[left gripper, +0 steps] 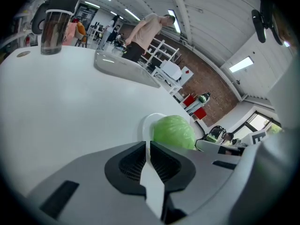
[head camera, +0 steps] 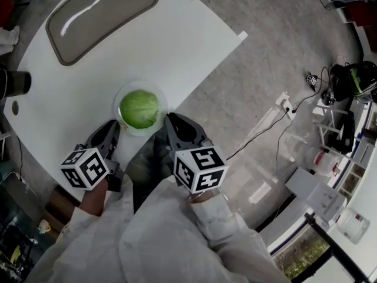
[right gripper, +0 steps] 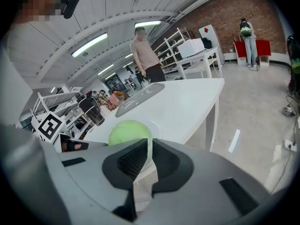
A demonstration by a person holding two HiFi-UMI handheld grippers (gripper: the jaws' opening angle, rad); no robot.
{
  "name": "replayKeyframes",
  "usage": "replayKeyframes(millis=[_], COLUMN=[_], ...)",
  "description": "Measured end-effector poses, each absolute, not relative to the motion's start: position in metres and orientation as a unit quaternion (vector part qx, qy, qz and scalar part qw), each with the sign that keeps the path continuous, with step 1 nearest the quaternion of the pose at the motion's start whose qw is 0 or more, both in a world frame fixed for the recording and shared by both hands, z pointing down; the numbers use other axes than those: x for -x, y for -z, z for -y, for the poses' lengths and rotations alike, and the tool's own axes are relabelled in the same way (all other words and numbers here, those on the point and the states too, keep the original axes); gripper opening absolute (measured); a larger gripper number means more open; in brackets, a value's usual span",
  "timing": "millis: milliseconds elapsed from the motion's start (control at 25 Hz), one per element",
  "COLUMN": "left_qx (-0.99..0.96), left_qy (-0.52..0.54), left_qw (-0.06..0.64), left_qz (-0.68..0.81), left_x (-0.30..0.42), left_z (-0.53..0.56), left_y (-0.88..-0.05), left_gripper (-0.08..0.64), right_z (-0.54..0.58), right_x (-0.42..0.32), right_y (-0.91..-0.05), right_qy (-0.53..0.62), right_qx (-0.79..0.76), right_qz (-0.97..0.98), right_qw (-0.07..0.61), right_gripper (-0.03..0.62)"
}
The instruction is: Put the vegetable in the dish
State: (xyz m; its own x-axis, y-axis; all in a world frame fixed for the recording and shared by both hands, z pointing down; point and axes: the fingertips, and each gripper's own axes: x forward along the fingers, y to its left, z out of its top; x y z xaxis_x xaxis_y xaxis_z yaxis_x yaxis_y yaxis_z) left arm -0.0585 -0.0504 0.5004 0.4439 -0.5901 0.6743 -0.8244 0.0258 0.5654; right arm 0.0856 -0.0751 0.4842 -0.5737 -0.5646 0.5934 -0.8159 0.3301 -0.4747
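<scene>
This is a large open lab or workshop hall. Beyond the white table (head camera: 177, 46) stand more white tables and open shelves (right gripper: 174, 45) against a brick wall (right gripper: 225, 11), with strip lights (right gripper: 89, 45) overhead. Beside the table, a power strip (head camera: 287, 106) and loose cables (head camera: 257, 134) lie on the bare grey floor (head camera: 283, 34). The person at the table wears white coat sleeves (head camera: 177, 234).

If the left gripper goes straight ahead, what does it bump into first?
Probably the near rim of the white dish, just ahead of the left gripper, whose jaws are shut. The green cabbage sits in it, slightly right. Depth is hard to judge.
</scene>
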Motion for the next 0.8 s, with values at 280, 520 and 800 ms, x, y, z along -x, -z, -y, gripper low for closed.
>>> replayKeyframes(millis=[280,520,800], left_qx=[-0.682,-0.678,-0.672], left_qy=[-0.114,-0.109,-0.103], left_qw=[0.508,0.526,0.542], left_qz=[0.513,0.502,0.493], left_x=[0.058,0.052,0.049], left_z=[0.045,0.042,0.041], left_y=[-0.499,-0.502,-0.506], left_gripper=[0.034,0.066,0.083], right_z=[0.072,0.068,0.064], right_x=[-0.094,-0.092,-0.085], right_y=[-0.488,-0.494,-0.503], right_qy=[-0.389,-0.396,-0.406], right_qx=[-0.438,-0.433,-0.425], right_qz=[0.793,0.790,0.787], right_qw=[0.169,0.178,0.186], right_gripper=[0.018,0.028,0.094])
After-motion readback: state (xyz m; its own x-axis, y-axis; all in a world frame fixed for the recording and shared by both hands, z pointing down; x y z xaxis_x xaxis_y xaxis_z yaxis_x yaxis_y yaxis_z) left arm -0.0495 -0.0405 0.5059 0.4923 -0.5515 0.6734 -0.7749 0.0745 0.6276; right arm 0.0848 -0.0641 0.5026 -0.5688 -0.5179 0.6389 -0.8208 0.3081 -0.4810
